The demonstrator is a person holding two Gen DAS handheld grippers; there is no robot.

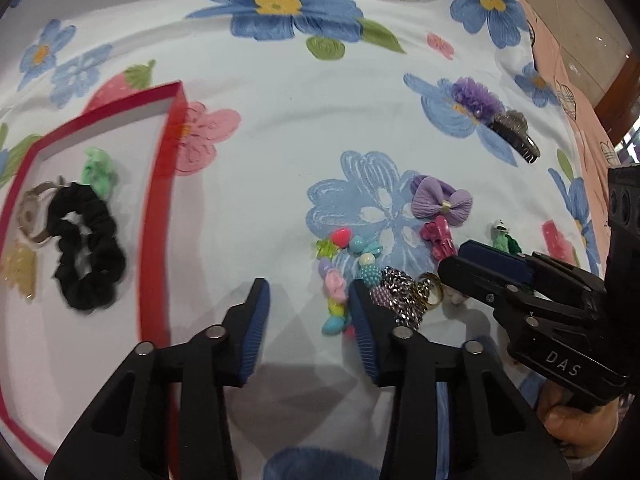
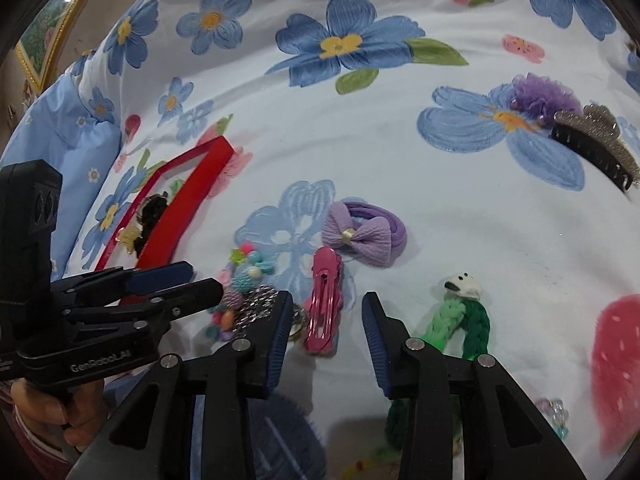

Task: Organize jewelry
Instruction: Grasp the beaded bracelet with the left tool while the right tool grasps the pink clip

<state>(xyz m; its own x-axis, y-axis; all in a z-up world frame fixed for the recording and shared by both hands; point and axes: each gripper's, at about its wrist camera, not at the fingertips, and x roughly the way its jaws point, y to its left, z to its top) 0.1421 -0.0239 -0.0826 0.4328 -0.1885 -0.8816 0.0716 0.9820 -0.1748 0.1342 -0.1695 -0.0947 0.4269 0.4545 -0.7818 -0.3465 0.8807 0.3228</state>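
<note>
Jewelry lies on a floral bedsheet (image 1: 280, 128). A colourful bead bracelet (image 1: 336, 300) and a silver chain (image 1: 400, 292) sit by the right finger of my left gripper (image 1: 308, 292), which is open with nothing pressed between its pads. My right gripper (image 2: 328, 300) is open too, and a pink hair clip (image 2: 324, 304) lies on the sheet between its fingertips, untouched. A green braided tie with a frog head (image 2: 460, 312) lies just right of it. The red-rimmed box (image 1: 160, 200) at the left holds a black scrunchie (image 1: 88, 248), a watch (image 1: 32, 208) and a green piece (image 1: 98, 172).
A purple bow tie (image 2: 360, 236) lies beyond the pink clip. Farther right are a purple tulle flower (image 2: 548, 96) and a black claw clip (image 2: 592, 144). Clear beads (image 2: 556, 412) lie near the lower right. The two grippers are close together, side by side; a hand holds each.
</note>
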